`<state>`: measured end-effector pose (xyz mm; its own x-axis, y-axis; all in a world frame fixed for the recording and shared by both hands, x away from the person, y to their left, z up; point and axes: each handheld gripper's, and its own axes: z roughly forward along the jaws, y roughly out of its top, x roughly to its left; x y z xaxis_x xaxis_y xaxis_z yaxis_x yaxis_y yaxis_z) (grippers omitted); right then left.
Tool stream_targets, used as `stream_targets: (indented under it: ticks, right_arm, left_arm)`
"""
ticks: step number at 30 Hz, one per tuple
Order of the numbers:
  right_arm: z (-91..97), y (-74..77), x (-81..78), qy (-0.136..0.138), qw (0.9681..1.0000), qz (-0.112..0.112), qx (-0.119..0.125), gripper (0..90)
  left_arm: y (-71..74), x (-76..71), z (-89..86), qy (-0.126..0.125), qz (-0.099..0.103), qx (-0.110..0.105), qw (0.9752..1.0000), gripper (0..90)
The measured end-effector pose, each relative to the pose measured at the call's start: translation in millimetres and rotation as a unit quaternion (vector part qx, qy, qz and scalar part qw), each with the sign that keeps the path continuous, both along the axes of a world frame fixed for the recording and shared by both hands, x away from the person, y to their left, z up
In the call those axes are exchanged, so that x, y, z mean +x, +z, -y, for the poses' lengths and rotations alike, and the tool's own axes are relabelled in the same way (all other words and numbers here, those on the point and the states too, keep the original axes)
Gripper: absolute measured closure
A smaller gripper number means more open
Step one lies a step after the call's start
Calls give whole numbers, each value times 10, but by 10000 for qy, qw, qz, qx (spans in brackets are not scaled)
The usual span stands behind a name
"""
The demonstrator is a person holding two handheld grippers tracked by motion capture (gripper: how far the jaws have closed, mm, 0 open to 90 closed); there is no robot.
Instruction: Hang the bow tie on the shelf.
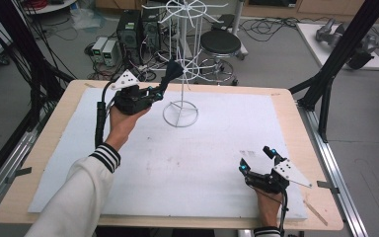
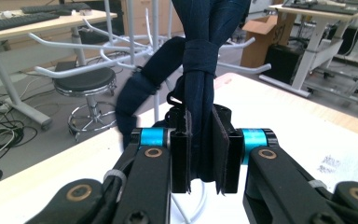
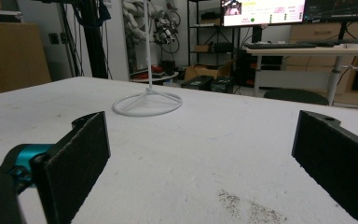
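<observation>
While clamped tight on a dark navy fabric strap (image 2: pixel 200 93), left gripper (image 2: pixel 200 156) with black jaws and blue-ringed pivots holds the cloth pinched between both pads, seen close in the left gripper view. Rises from the jaws as a knotted, folded band, with a second loop of the same cloth drooping to the left. From the high view, held in the air at the far left part of the table, left gripper (image 1: pixel 157 90) pointing toward a white wire rack stand (image 1: pixel 181 59) with a round ring base and radiating hook arms; strap (image 1: pixel 170 74) lifted just beside the stand's thin upright pole, whether touching it cannot be told. Stand set on a white foam board (image 1: pixel 187 163) covering a light wooden table (image 1: pixel 303 148). Near the board's front right corner, right gripper (image 1: pixel 256 159) resting low, jaws spread wide with nothing between the pads, well apart from the stand. Beyond the table, a black round stool (image 1: pixel 220 43) on the grey floor.
</observation>
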<state>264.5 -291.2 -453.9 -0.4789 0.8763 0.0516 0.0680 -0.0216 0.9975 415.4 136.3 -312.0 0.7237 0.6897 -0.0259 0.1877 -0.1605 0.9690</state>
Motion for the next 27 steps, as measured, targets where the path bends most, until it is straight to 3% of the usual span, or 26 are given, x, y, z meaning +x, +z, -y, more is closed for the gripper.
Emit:
stream_targets:
  ticks: [15,27]
  right_arm:
    - [1,0,0,4,10000,0,6,31]
    - [-3,-1,0,12,10000,20,-32,32]
  left_arm:
    - [-140,58,61,37,-219,171,9996,787]
    - [-260,89,-58,-24,-352,-44,9994,777]
